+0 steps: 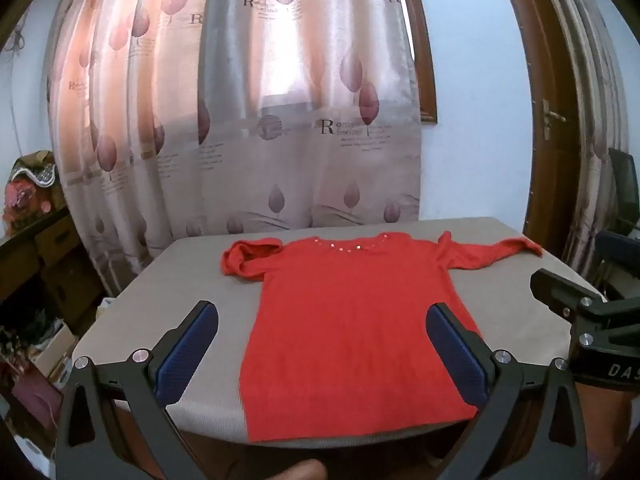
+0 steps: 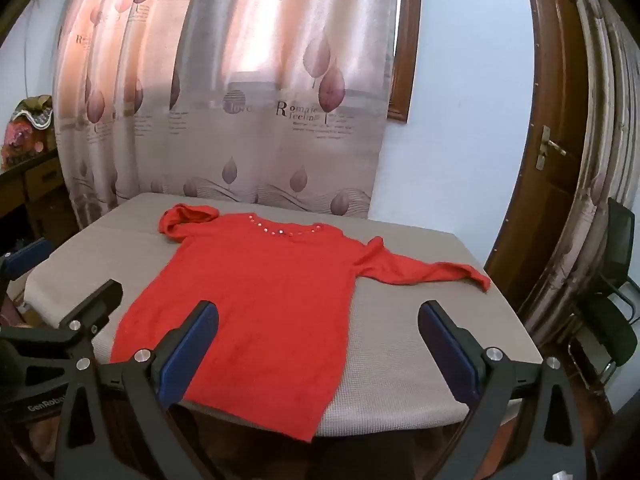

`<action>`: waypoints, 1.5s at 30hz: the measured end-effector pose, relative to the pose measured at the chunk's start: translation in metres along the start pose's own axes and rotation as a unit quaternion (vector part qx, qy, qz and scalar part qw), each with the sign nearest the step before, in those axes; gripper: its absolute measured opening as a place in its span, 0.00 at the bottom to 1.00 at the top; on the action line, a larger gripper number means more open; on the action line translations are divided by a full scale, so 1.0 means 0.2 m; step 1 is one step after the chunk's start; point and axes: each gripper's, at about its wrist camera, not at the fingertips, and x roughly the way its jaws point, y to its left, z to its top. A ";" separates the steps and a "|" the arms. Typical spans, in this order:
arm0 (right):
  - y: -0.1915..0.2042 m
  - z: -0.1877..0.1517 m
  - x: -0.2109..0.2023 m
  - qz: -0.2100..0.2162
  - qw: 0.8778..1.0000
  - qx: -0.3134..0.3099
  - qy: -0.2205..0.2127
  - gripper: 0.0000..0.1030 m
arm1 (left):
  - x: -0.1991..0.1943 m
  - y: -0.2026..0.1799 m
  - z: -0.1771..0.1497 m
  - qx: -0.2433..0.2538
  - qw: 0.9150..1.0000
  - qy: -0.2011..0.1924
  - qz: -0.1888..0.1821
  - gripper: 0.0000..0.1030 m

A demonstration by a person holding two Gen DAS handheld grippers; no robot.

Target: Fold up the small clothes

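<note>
- A red sweater [image 1: 352,320] lies flat on the bench [image 1: 168,304], front side up, with the neckline at the far end and the hem at the near edge.
- A row of small shiny beads [image 1: 348,246] runs along the neckline.
- The hem hangs a little over the near edge of the bench (this is clearest in the right wrist view).
- One sleeve [image 1: 248,258] is bunched up and folded on itself at the far left of the sweater.
- The other sleeve [image 2: 424,270] lies stretched out to the right, and its cuff comes close to the right edge of the bench.
- The left claw [image 1: 322,348] is spread wide, above the near part of the sweater; nothing is between its blue pads [image 1: 184,354], and they do not touch the cloth.
- The right claw [image 2: 318,350] is also spread wide and holds nothing; it hangs over the near right part of the sweater and the bare bench beside it.
- In each wrist view a part of the other claw shows at the side, so the two are next to each other at the near edge.
- Behind the bench hangs a curtain [image 1: 240,120] with a leaf pattern, and a brown door [image 2: 556,140] stands at the right.
- At the far left there are cardboard boxes [image 1: 52,248] on the floor (what is inside them I cannot tell).
</note>
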 end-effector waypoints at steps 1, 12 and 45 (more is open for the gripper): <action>0.01 0.00 0.00 0.001 1.000 0.000 0.001 0.96 | 0.00 0.00 0.00 -0.002 1.000 0.000 0.002 1.00; -0.05 -0.05 0.03 -0.003 1.000 0.004 0.022 0.96 | 0.03 0.10 -0.05 -0.059 0.997 0.041 -0.004 1.00; -1.13 -0.38 1.27 0.153 0.904 0.355 0.182 0.41 | 0.88 0.21 -0.01 -0.072 0.994 0.056 -0.057 1.00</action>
